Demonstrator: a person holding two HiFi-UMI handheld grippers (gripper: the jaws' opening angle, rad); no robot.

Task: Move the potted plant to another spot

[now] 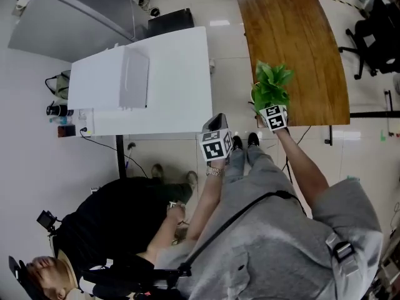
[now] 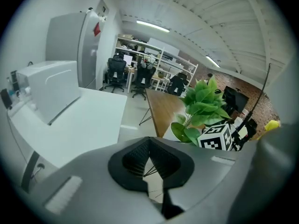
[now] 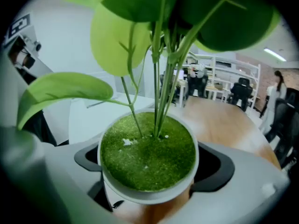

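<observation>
The potted plant (image 3: pixel 148 155) is a white pot filled with green moss, with tall stems and broad green leaves. It stands at the near edge of the brown wooden table (image 1: pixel 294 42), where the head view shows its leaves (image 1: pixel 270 86). My right gripper (image 3: pixel 149 164) stands open around the pot, one black pad close on each side. The pot's rim hides whether the pads touch its wall. My left gripper (image 2: pixel 149 146) hovers shut and empty over the floor, left of the plant (image 2: pixel 203 104) and near the white table's corner (image 1: pixel 203 127).
A white table (image 2: pixel 84 120) with a white box-shaped machine (image 1: pixel 134 77) stands to the left, and a strip of floor separates it from the wooden table (image 3: pixel 224 115). A person in black (image 1: pixel 112 230) sits at the lower left. Office chairs (image 1: pixel 375 36) stand at the far right.
</observation>
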